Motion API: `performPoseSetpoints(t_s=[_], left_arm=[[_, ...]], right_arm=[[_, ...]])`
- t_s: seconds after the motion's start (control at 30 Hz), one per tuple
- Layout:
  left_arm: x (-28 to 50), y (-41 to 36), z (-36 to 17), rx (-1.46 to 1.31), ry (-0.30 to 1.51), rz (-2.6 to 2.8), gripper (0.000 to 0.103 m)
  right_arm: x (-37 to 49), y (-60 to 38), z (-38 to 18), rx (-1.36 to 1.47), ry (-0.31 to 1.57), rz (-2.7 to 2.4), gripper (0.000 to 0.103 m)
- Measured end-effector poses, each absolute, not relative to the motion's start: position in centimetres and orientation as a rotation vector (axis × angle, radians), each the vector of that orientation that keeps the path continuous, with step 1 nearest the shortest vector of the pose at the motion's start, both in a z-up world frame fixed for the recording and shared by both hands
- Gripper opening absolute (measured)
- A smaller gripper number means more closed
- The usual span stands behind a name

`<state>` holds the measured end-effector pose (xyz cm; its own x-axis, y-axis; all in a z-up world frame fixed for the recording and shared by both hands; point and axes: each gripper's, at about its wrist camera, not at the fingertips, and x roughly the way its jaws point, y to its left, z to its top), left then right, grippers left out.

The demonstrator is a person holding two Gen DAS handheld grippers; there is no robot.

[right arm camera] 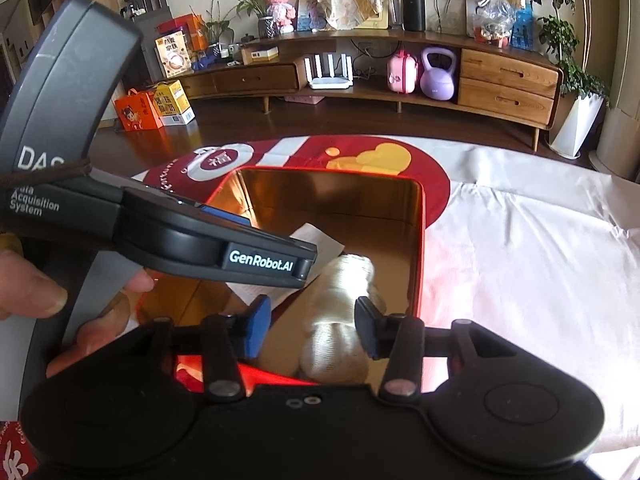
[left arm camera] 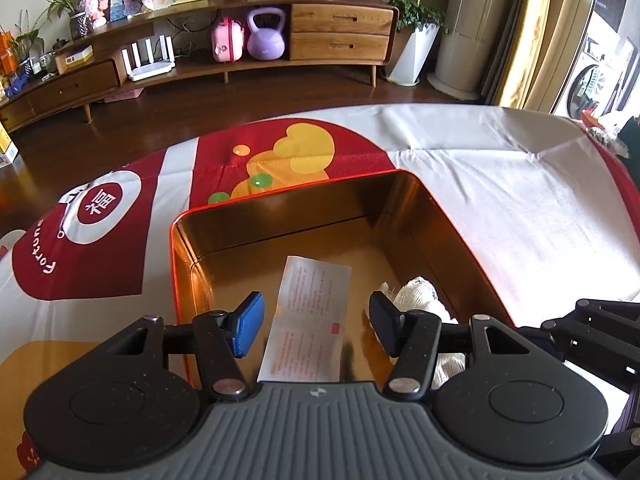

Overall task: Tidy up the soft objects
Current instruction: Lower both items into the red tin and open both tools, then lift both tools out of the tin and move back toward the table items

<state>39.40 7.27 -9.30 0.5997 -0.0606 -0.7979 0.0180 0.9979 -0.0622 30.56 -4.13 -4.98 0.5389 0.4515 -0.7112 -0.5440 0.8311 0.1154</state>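
2 grippers — fingers apart — over tin (left arm camera: 304,200), white cloth (right arm camera: 340,320) inside

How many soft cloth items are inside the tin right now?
1. A white cloth bundle lies on the floor of the tin against its right wall, beside a printed paper sheet. The tools block the tin's near end, so more may be hidden.

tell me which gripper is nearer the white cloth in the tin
Right. The right gripper has the white cloth between its open fingers; the left gripper hangs over the paper slip beside it.
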Motion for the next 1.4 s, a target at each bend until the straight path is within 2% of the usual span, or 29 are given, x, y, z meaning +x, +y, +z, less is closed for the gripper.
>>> performPoseSetpoints(t_s=[0.1,0.2,0.33,0.93,1.03,1.4], left_arm=[[38.5,7.3,-8.4,-0.053,0.915,-0.046,0.058],[37.4,7.3,-7.4,-0.055,0.896,-0.042,0.058],[35.9,7.3,-5.7,-0.063,0.865,-0.04,0.058],[27.8,5.7,0.5,-0.054,0.754,-0.061,0.058],[26.4,5.6,1.0,-0.059,0.738,-0.069,0.066],[21.4,5.8,1.5,-0.104,0.701,-0.083,0.067]], right_arm=[[29.9,-4.4,-4.1,-0.124,0.797,0.595,0.048],[29.0,-5.0,-2.9,-0.126,0.777,0.598,0.057],[27.9,-5.8,-1.3,-0.125,0.752,0.596,0.058],[23.0,-8.2,3.3,-0.074,0.685,0.602,0.076],[22.2,-8.8,3.5,-0.065,0.677,0.605,0.081],[19.0,-11.0,3.6,0.003,0.664,0.613,0.091]])
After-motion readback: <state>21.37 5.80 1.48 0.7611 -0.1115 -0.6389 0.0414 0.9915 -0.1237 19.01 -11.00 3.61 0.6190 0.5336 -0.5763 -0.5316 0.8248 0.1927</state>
